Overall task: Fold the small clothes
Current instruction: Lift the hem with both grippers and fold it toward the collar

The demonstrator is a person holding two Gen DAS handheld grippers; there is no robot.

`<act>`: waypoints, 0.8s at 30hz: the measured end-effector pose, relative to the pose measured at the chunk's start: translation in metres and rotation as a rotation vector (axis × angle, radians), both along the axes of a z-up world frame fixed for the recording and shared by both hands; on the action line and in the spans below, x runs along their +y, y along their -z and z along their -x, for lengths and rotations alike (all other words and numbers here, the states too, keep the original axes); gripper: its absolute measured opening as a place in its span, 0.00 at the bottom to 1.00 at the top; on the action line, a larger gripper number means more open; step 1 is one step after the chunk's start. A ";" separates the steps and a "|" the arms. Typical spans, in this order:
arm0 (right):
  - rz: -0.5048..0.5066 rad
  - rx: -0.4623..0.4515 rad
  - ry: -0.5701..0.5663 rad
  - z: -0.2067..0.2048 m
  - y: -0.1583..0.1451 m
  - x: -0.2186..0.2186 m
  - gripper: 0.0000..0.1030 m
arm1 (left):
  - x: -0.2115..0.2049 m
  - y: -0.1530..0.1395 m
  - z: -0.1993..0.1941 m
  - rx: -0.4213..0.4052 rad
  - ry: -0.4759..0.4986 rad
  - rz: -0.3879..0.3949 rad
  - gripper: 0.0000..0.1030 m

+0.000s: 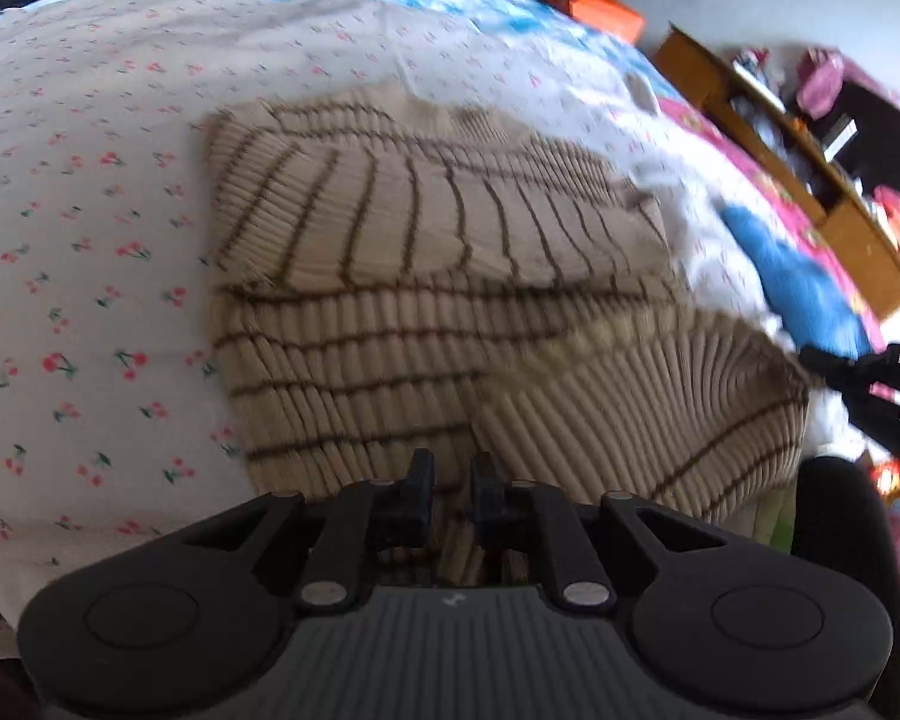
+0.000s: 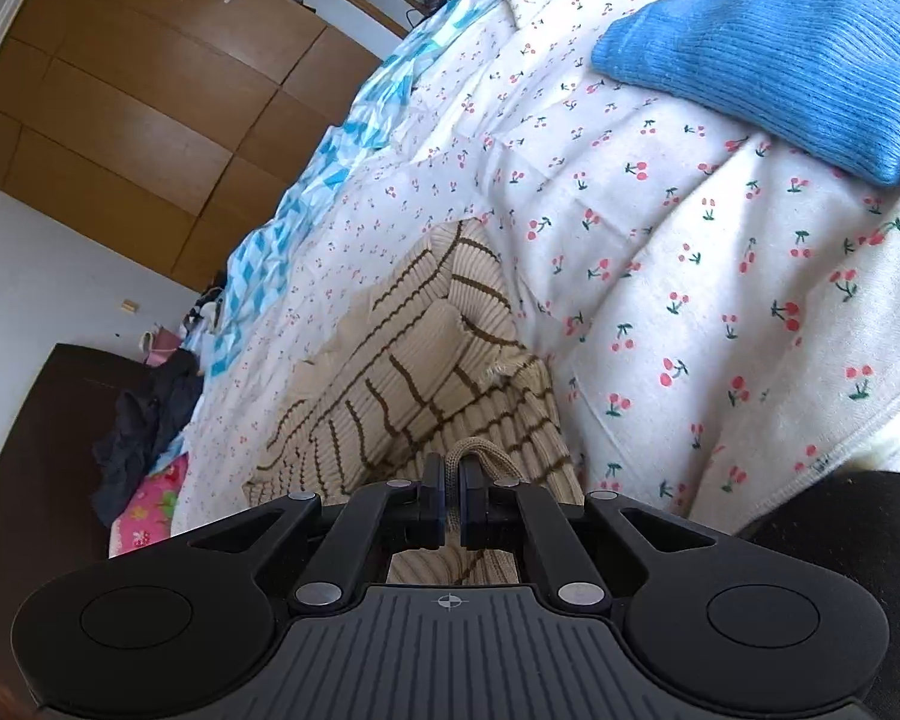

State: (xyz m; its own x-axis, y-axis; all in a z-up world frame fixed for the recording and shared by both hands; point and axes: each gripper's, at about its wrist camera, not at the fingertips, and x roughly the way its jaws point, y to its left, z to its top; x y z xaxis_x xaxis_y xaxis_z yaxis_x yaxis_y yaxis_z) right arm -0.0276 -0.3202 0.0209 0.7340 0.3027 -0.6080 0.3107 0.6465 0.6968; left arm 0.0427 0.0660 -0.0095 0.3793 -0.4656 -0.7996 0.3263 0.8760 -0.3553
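Note:
A beige ribbed sweater with thin brown stripes [image 1: 426, 276] lies partly folded on a cherry-print sheet [image 1: 90, 240]. My left gripper [image 1: 453, 474] is at the sweater's near edge with its jaws almost closed, pinching the fabric. The right gripper [image 1: 882, 396] shows at the right edge of the left wrist view, by the sweater's right corner. In the right wrist view my right gripper [image 2: 450, 483] is shut on a fold of the same sweater [image 2: 402, 384], with a bunched loop of knit poking up between the jaws.
A folded blue knit garment [image 2: 774, 54] lies on the sheet [image 2: 690, 276] to the right of the sweater. A blue-and-white quilt [image 2: 306, 180] runs along the far side. Wooden wardrobes [image 2: 138, 90], a dark cabinet [image 2: 48, 420] and a cluttered shelf [image 1: 810, 168] surround the bed.

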 end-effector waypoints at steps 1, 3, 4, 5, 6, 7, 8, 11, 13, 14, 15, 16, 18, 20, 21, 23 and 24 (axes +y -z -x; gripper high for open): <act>-0.003 0.004 -0.003 0.001 0.001 0.000 0.05 | -0.006 0.002 0.003 0.006 0.022 -0.020 0.18; -0.009 0.013 0.000 0.001 0.004 0.000 0.05 | -0.019 0.003 0.009 -0.003 0.082 -0.062 0.19; -0.021 0.013 0.001 0.001 0.005 0.000 0.05 | -0.026 0.002 0.012 -0.018 0.112 -0.090 0.21; -0.033 0.013 0.000 0.001 0.006 0.000 0.05 | -0.034 0.002 0.014 -0.037 0.138 -0.131 0.22; -0.037 0.013 -0.003 0.000 0.007 0.002 0.05 | -0.039 0.003 0.015 -0.057 0.149 -0.168 0.25; -0.034 0.013 -0.008 -0.001 0.007 0.003 0.05 | -0.043 0.004 0.014 -0.068 0.151 -0.187 0.28; -0.030 0.015 -0.013 -0.002 0.007 0.004 0.05 | -0.044 0.006 0.011 -0.066 0.146 -0.194 0.29; -0.033 0.014 -0.013 -0.001 0.005 0.003 0.05 | -0.047 0.008 0.009 -0.067 0.151 -0.201 0.30; -0.029 0.011 -0.006 0.001 0.004 0.001 0.05 | -0.049 0.010 0.009 -0.075 0.158 -0.209 0.30; -0.032 0.012 -0.002 0.002 0.004 -0.001 0.05 | -0.050 0.012 0.007 -0.074 0.160 -0.208 0.30; -0.037 0.014 0.000 0.002 0.005 -0.001 0.05 | -0.053 0.014 0.004 -0.064 0.162 -0.208 0.29; -0.042 0.015 0.003 0.002 0.005 -0.002 0.05 | -0.053 0.014 0.004 -0.060 0.163 -0.207 0.24; -0.041 0.010 -0.002 0.003 0.004 0.000 0.05 | -0.052 0.012 0.006 -0.053 0.169 -0.187 0.16; -0.037 -0.005 -0.014 0.002 0.000 0.002 0.05 | -0.047 0.006 0.007 -0.053 0.146 -0.174 0.15; -0.037 -0.013 -0.019 0.000 -0.001 0.003 0.05 | -0.042 0.001 0.007 -0.055 0.122 -0.159 0.14; -0.040 -0.044 -0.024 -0.004 -0.008 0.003 0.05 | -0.029 -0.012 0.005 -0.062 0.057 -0.110 0.14; -0.041 -0.063 -0.026 -0.005 -0.012 0.003 0.05 | -0.021 -0.020 0.003 -0.071 0.020 -0.084 0.14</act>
State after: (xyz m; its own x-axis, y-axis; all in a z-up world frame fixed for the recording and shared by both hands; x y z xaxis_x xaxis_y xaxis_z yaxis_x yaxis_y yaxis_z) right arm -0.0223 -0.3174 0.0331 0.7622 0.3457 -0.5473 0.2486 0.6243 0.7406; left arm 0.0396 0.0447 0.0102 0.4273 -0.4062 -0.8077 0.3657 0.8947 -0.2565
